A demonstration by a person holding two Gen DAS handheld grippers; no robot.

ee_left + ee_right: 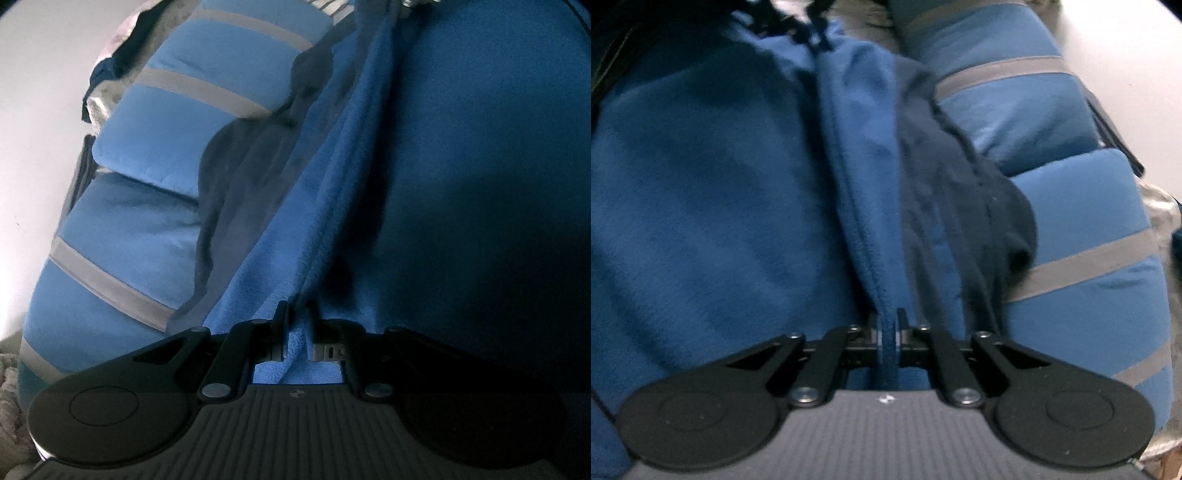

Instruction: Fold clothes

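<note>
Both grippers pinch blue fleece garment [461,166]; left gripper [297,314] clamps bunched edge; right gripper [888,321] pressed tight on seam fold; fleece hangs taut beside striped blue cushion [155,147], dark cloth [960,192] between.

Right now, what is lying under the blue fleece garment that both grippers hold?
Under the blue fleece garment lies a dark navy cloth, and beneath that light-blue cushions with grey stripes. What the fleece itself covers cannot be seen.

White table [33,147], blue striped cushions [155,236]
</note>
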